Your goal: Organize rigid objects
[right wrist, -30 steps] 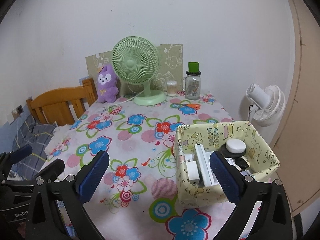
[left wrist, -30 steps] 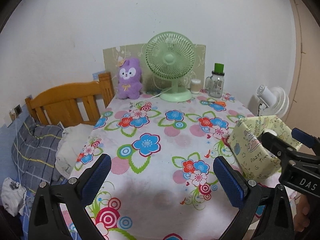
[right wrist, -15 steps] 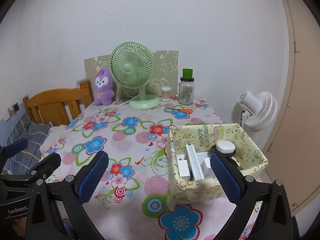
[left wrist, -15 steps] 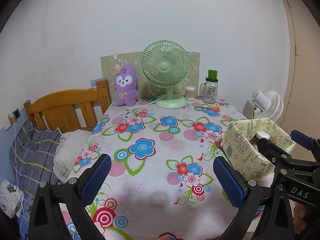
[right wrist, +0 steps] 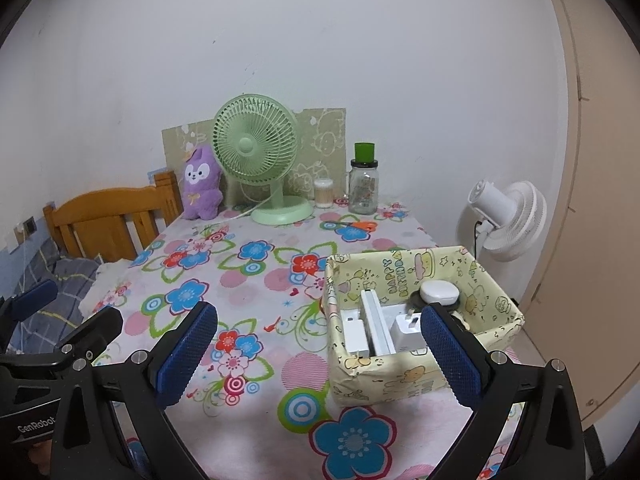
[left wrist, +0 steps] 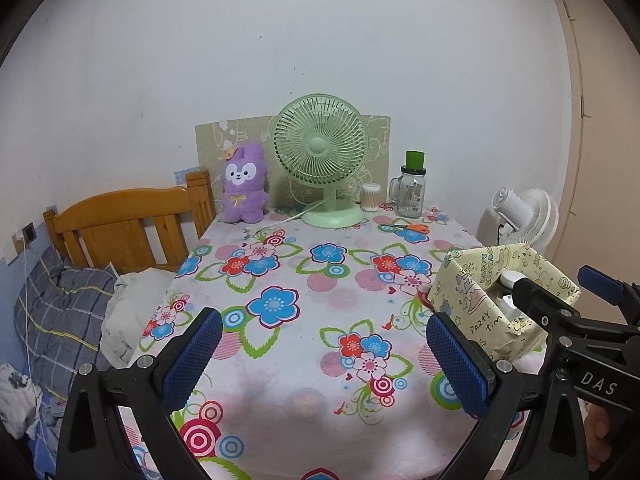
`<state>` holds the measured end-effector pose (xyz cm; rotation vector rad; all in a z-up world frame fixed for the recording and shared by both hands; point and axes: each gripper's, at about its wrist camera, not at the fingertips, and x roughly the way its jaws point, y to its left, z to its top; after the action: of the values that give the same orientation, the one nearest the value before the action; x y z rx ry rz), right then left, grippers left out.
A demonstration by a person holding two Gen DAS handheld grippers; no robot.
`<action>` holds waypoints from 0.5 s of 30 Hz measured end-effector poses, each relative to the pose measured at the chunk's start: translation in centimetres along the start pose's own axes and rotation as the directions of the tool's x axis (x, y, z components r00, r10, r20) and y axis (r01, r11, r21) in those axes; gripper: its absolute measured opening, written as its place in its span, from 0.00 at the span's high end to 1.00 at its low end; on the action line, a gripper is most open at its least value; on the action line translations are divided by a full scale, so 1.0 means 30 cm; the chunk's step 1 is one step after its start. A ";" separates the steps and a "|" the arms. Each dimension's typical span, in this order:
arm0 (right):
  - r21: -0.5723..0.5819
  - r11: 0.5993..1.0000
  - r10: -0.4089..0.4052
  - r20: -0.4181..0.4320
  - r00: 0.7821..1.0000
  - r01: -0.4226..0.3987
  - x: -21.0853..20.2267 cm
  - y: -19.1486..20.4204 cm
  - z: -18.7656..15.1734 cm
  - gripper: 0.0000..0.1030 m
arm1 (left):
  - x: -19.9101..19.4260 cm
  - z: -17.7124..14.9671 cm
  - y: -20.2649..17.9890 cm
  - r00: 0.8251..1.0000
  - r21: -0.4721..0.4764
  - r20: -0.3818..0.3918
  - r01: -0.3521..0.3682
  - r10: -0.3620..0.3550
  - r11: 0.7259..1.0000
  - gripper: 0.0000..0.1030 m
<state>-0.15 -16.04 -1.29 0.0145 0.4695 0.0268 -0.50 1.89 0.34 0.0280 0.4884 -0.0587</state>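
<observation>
Both the left gripper [left wrist: 324, 354] and the right gripper [right wrist: 318, 350] are hovering wide open and empty; the yellow box [right wrist: 404, 376] looks packed, so sorting seems finished, unless the scissors [left wrist: 414, 227] follow.

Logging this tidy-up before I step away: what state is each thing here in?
Left tongs: open, empty.
Right tongs: open, empty.
Yellow cartoon-print box: open-topped, holding white items.
Green table fan: upright; running or not, cannot tell.
Glass jar with green lid: upright, lid on.
Purple plush toy: upright.
</observation>
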 end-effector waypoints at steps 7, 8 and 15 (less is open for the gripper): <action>0.001 1.000 -0.007 0.004 1.000 0.007 -0.004 -0.006 -0.004 0.00 | 0.006 -0.002 0.000 1.000 -0.009 -0.010 0.013 -0.013 1.000 0.00; 0.001 1.000 -0.009 0.004 1.000 0.009 -0.003 -0.005 -0.005 0.00 | 0.006 -0.002 0.000 1.000 -0.009 -0.010 0.013 -0.013 1.000 0.00; 0.002 1.000 -0.010 0.002 1.000 0.010 -0.003 -0.007 -0.006 0.00 | 0.010 -0.002 -0.009 1.000 -0.008 -0.013 0.013 -0.013 1.000 0.00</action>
<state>-0.31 -16.26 -1.41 0.0146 0.4676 0.0165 -0.28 1.62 0.14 0.0171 0.5019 -0.0694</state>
